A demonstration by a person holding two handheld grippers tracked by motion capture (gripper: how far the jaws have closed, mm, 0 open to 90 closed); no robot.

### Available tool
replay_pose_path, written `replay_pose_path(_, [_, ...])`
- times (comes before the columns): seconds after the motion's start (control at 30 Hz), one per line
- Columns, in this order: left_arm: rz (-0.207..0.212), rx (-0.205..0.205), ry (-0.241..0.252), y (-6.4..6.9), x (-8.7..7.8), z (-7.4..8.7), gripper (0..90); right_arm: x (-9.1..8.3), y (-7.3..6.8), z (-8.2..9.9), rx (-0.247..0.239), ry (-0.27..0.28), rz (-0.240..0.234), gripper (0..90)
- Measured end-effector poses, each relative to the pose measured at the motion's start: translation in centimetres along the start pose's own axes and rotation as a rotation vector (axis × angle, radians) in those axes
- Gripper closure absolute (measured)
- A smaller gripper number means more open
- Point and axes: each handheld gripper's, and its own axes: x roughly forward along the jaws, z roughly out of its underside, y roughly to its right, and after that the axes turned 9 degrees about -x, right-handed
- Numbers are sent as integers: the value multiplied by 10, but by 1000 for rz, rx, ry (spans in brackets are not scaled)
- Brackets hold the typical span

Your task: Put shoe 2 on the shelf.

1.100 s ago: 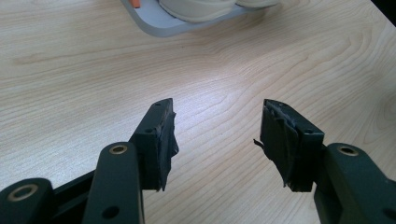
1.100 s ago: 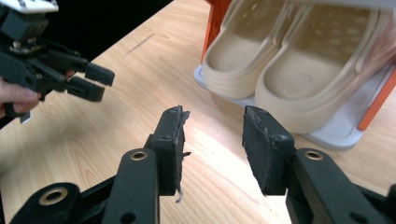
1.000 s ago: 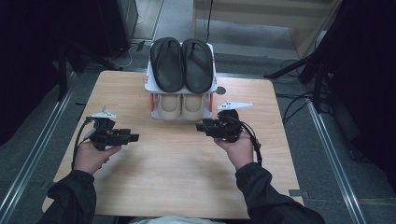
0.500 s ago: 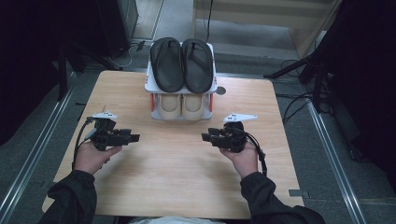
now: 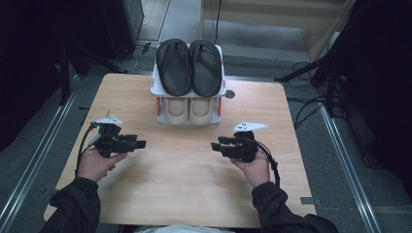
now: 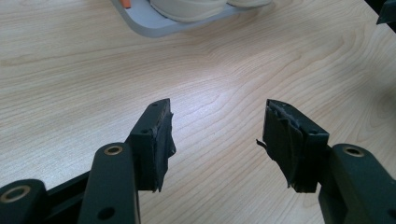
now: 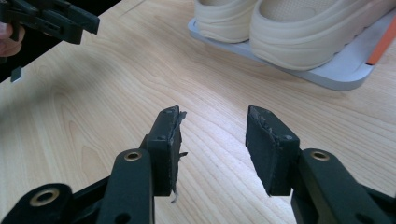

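Observation:
A small two-tier shoe rack point(image 5: 156, 90) stands at the far middle of the wooden table point(image 5: 184, 184). A pair of black sandals point(image 5: 190, 65) lies on its top shelf. A pair of cream shoes point(image 5: 188, 109) point(image 7: 299, 32) sits on the lower shelf. My left gripper point(image 5: 141, 144) point(image 6: 217, 135) rests low at the left, open, with bare wood between its jaws. My right gripper point(image 5: 216, 143) point(image 7: 212, 140) is at the right, in front of the rack; its jaws have just been opening and hold nothing. The two grippers point toward each other.
The rack's grey base point(image 6: 149, 21) lies just beyond my left gripper. Metal rails point(image 5: 347, 160) run along both sides of the table on the floor. Cables point(image 5: 306, 104) and dark stands are at the far right.
My right gripper has come back from near the rack toward the person and sunk closer to the tabletop. Its jaws stand wider. The left gripper has kept still.

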Motion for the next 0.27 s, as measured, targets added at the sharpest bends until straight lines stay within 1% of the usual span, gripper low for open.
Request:
replay_pose_path(0.03, [0, 0, 1, 0, 0, 0, 424, 0, 0, 1, -2, 1, 1, 562])
replay_pose_path(0.07, [1, 1, 1, 0, 0, 0, 424, 0, 0, 2, 9, -1, 4, 561])
replay_pose_path(0.13, [2, -1, 2, 1, 0, 0, 421, 0, 2, 3, 14, -1, 2, 555])
replay_pose_path(0.27, [5, -1, 1, 1, 0, 0, 414, -2, 4, 2, 19, 17, 9, 541])
